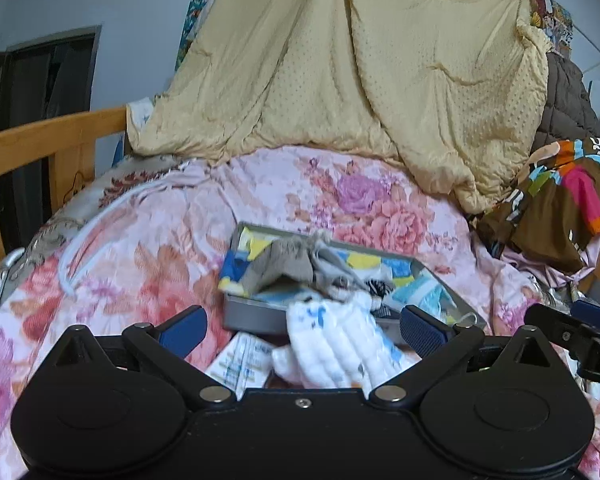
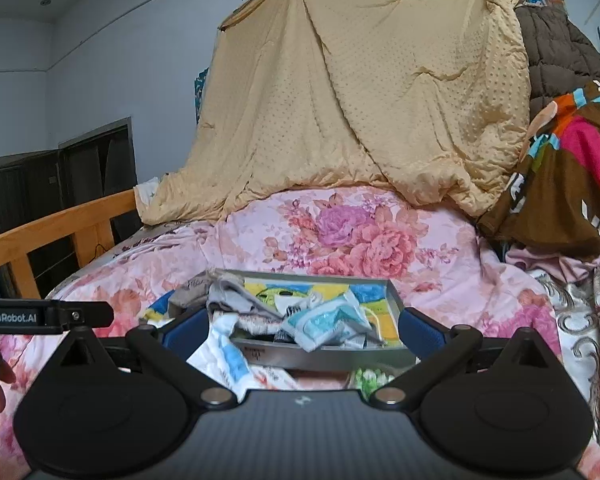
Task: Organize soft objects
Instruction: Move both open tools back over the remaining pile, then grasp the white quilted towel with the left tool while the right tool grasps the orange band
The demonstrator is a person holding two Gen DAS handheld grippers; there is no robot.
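a pale pink bedspread [image 1: 148, 248] printed with pink and purple roses lies under a dotted, sandy yellow quilt [image 1: 340, 72]. the grey tray [image 2: 324, 354] has a blue, yellow and white lining, and the garment [image 2: 572, 168] is brown with pink, orange and turquoise.

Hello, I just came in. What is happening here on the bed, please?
A person is sorting small soft things on a bed with a floral quilt, using a hand-held gripper in each hand. A grey tray on the quilt holds a jumble of socks and small cloths. The left hand-held gripper is open, with a white cloth lying between its fingers, hanging over the tray's near edge. The right hand-held gripper is open too and holds nothing.
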